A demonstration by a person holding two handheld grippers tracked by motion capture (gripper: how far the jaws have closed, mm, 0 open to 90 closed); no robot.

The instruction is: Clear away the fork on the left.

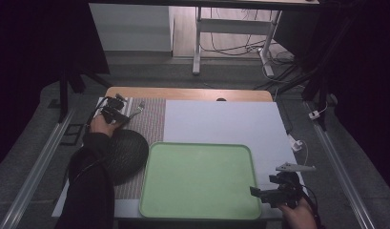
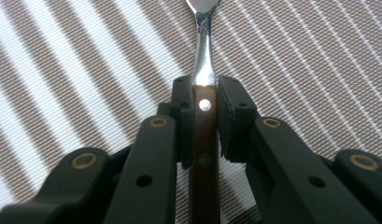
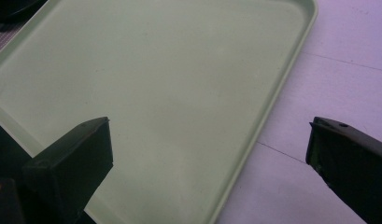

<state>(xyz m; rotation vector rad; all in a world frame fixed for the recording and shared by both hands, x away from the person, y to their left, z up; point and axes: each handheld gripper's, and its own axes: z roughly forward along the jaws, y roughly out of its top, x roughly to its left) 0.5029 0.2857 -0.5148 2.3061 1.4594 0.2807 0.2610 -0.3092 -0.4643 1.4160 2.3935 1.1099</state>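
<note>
Black jaws of the left hand-held gripper (image 2: 205, 123) stand nearly closed, pads pressed on both sides of a utensil's brown wooden handle (image 2: 203, 154), which carries two rivets. Its polished steel neck runs straight out beyond the pads; the head is cut off at the frame edge, so the utensil type cannot be told there. In the high view a fork-like utensil (image 1: 138, 109) lies on the striped placemat (image 1: 149, 121) at the far left of the counter (image 1: 221, 121), at the left hand-held gripper (image 1: 115, 109). A dark ribbed round object (image 1: 128, 152) sits on the placemat just nearer the person, partly under the left sleeve. Beside it lies a pale green tray (image 1: 200, 179). The right hand-held gripper (image 1: 266, 193) hovers at the tray's near right corner, jaws wide apart, holding nothing.
</note>
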